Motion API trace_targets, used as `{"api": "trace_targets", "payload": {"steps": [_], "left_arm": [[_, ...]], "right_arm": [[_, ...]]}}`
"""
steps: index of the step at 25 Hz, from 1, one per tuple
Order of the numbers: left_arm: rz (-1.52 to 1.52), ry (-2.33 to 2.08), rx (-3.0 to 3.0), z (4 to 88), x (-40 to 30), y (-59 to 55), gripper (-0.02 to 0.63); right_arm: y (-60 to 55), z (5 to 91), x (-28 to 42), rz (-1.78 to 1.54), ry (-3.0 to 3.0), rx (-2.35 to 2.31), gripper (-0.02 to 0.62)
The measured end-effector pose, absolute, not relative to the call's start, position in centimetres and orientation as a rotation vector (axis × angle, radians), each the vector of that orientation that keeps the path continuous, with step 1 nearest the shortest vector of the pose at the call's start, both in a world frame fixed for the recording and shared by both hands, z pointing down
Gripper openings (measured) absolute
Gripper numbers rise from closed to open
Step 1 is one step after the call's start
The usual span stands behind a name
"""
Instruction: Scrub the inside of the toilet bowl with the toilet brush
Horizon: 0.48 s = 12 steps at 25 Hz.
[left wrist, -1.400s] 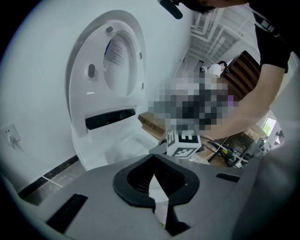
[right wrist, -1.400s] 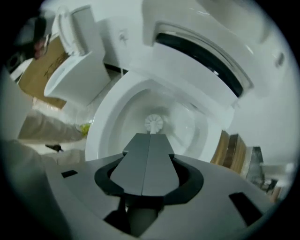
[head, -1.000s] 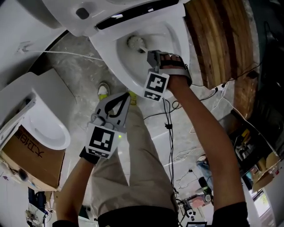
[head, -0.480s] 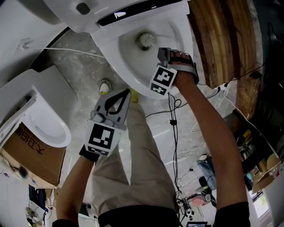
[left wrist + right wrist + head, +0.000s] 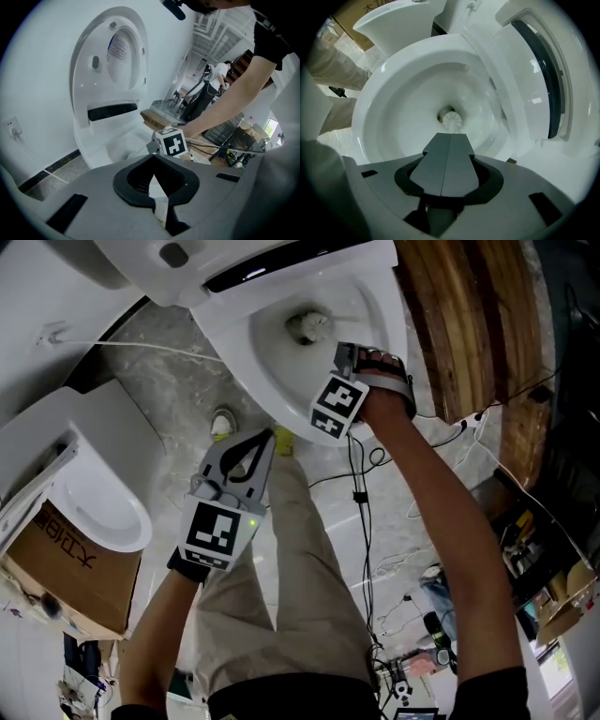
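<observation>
While I am clamping my right gripper (image 5: 343, 354) shut on the toilet brush (image 5: 309, 326), its head is sitting at the bottom of the toilet bowl (image 5: 234, 352). My left gripper (image 5: 270, 439) is hanging pinched together, empty, over the grey marbled floor (image 5: 169, 399). Print on the cardboard box (image 5: 70, 563) and the lid label (image 5: 121, 47) is showing too blurred to read.

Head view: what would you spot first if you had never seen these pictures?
Probably the big white toilet bowl at the top, with the bristly head of the toilet brush down at its bottom. The right gripper hangs over the bowl, shut on the toilet brush. The left gripper is lower down, outside the bowl, shut and empty.
</observation>
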<state>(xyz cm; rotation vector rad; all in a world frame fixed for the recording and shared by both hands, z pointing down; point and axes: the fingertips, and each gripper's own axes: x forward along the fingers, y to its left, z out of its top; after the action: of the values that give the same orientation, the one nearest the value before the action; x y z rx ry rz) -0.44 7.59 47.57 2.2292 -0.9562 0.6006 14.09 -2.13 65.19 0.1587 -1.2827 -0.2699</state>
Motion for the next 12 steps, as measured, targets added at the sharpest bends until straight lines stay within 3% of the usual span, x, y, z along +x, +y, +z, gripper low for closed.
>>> {"api": "trace_targets", "payload": {"steps": [12], "left_arm": [[0.589, -0.982, 2.212, 48.2, -1.3, 8.3, 0.017]], "right_arm": [[2.4, 65.8, 12.8, 0.177, -1.344, 0.294, 0.172]]}}
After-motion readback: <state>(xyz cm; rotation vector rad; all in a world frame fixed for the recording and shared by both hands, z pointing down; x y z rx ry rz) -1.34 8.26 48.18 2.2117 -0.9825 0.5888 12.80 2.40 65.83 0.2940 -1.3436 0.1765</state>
